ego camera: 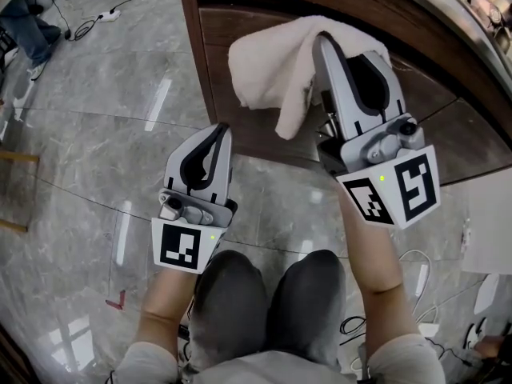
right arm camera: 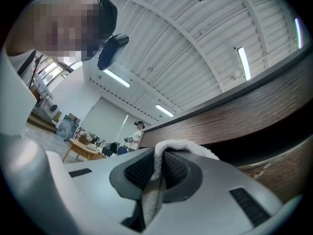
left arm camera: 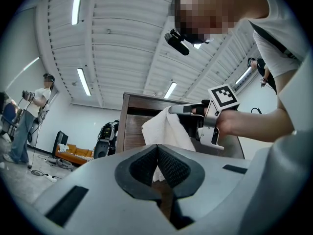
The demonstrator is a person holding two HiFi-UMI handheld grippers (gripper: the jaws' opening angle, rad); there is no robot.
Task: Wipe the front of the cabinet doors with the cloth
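Note:
A white cloth (ego camera: 276,66) hangs against the dark wood cabinet door (ego camera: 256,130). My right gripper (ego camera: 324,42) is shut on the cloth, whose fold (right arm camera: 159,173) sits pinched between the jaws in the right gripper view. The cloth (left arm camera: 164,131) drapes from that gripper in front of the cabinet (left arm camera: 134,126) in the left gripper view. My left gripper (ego camera: 220,134) is shut with nothing in it, held low and left of the cloth, just off the cabinet's lower edge.
Grey marble floor (ego camera: 88,126) lies left of the cabinet. The person's knees (ego camera: 268,298) are below the grippers. Cables (ego camera: 96,14) trail at the far left, and more lie at the lower right. Other people stand in the room behind.

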